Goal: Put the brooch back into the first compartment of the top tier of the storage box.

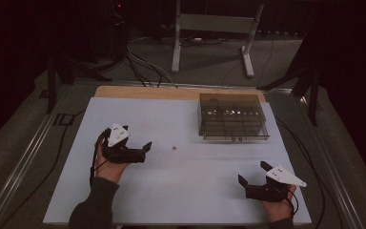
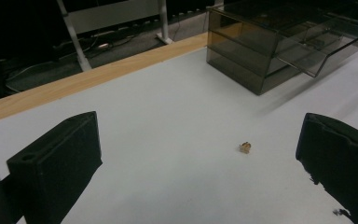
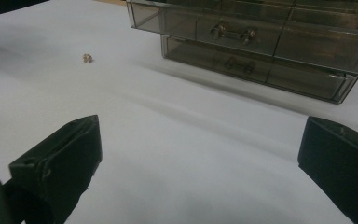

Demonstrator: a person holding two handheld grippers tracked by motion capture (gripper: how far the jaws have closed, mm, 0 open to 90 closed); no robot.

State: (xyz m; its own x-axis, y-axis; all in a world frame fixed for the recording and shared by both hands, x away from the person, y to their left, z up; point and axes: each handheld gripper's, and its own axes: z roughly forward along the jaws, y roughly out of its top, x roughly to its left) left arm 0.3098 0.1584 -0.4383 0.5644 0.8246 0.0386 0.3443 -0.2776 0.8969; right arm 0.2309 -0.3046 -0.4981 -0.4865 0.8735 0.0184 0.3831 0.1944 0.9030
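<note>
The left gripper [image 1: 148, 146], fingers wide, has the small metal piece [image 1: 173, 148] at 3 o'clock; the right gripper [image 1: 252, 172] fingers are wide too.

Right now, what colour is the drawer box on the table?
Smoky, see-through grey-brown drawer box; clearest in the right gripper view.

High view: fixed above the near edge of the white table [image 1: 181, 191], facing forward and down, far enough to take in the whole top and the floor beyond. Left gripper view: low over the table, looking along its own jaws toward the far wooden edge [image 2: 88, 77] and the smoky drawer box [image 2: 261, 60], close to a tiny piece [image 2: 245, 147]. Right gripper view: equally low, aimed at the box front [image 3: 261, 51], the same tiny piece [image 3: 87, 58] farther off. Shared by all three: box, piece, white surface.
</note>
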